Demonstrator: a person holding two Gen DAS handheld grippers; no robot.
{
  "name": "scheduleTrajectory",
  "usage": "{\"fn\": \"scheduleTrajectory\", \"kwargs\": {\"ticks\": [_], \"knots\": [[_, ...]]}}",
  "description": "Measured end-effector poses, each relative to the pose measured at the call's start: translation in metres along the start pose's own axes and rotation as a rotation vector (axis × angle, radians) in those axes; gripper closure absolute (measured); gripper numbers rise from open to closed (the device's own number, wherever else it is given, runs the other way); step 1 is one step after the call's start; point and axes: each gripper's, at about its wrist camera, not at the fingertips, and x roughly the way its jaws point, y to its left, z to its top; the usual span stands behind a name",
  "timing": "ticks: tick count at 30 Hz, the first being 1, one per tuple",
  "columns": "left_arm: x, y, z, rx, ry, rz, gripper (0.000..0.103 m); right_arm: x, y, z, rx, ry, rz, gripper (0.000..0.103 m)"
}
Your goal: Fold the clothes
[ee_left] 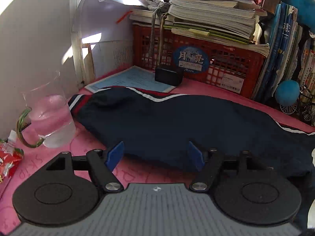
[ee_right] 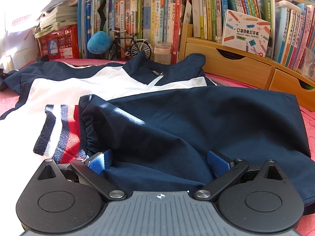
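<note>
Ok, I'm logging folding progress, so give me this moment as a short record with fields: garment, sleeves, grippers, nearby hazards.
garment: navy and white jacket, front up on the pink table cover
right sleeve: folded across the body, striped cuff on the white panel
left sleeve: navy sleeve stretched out flat, not folded in
left gripper: open, over the sleeve's near edge, fabric not pinched
right gripper: open, fingers astride the folded sleeve
hazard: glass mug of water right beside the left cuff

Navy-white jacket (ee_right: 177,118) flat, sleeve folded in
</note>
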Motion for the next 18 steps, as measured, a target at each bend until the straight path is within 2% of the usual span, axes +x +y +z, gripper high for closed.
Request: {"fn": "scheduleTrajectory", "kwargs": {"ticks": [2, 6, 10, 13, 16, 17, 18], "knots": [[-0.003, 0.002, -0.007, -0.042, 0.016, -0.009, 0.031, 0.0, 0.0, 0.0, 0.0, 0.0, 0.0, 0.0], [0.008, 0.003, 0.002, -0.102, -0.001, 0.067, 0.023, 0.0, 0.0, 0.0, -0.001, 0.0, 0.0, 0.0], [0.029, 0.01, 0.017, -0.236, -0.003, 0.079, 0.021, 0.0, -0.001, 0.0, 0.0, -0.001, 0.0, 0.0], [0.046, 0.015, 0.028, -0.28, -0.013, 0.06, 0.02, -0.001, 0.0, 0.0, 0.0, 0.0, -0.001, 0.0], [0.061, 0.023, 0.036, -0.322, -0.047, -0.007, 0.02, 0.0, -0.001, 0.0, 0.002, 0.0, 0.001, 0.0], [0.065, 0.027, 0.039, -0.351, -0.053, -0.023, 0.028, 0.0, -0.001, 0.0, 0.003, 0.001, 0.002, 0.0], [0.068, 0.031, 0.041, -0.379, -0.059, -0.027, 0.043, 0.0, -0.001, 0.0, 0.004, 0.001, 0.003, 0.0]]}}
